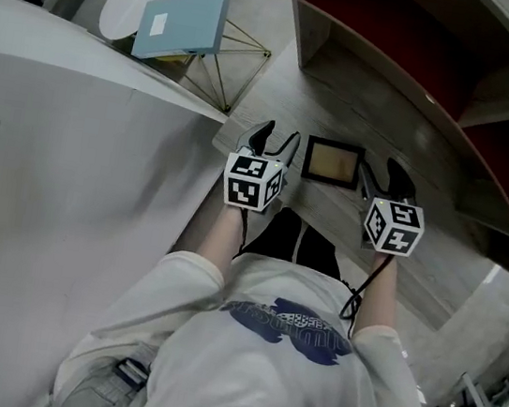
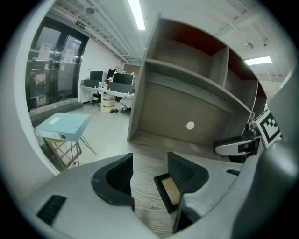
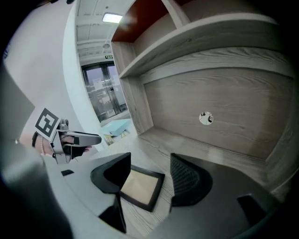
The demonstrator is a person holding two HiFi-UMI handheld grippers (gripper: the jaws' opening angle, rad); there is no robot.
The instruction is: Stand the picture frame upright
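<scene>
In the head view, the picture frame (image 1: pixel 334 161) lies flat, face up, on the pale wooden bench (image 1: pixel 438 244), between the left gripper (image 1: pixel 277 140) and the right gripper (image 1: pixel 383 177); the right one sits just beside the frame's right edge. Off to the left, a blue binder (image 1: pixel 180 24) rests on a wire stand (image 1: pixel 219 74). In the left gripper view, the left gripper (image 2: pixel 149 172) has its jaws spread with only bare bench between them; the picture frame (image 2: pixel 167 191) lies beside the right jaw, partly hidden by it. In the right gripper view, the right gripper (image 3: pixel 149 175) also has its jaws spread and pinches nothing. The picture frame (image 3: pixel 139 186) lies flat below the gap, its left edge covered by the left jaw, with the shelf unit (image 3: pixel 215 65) beyond it.
</scene>
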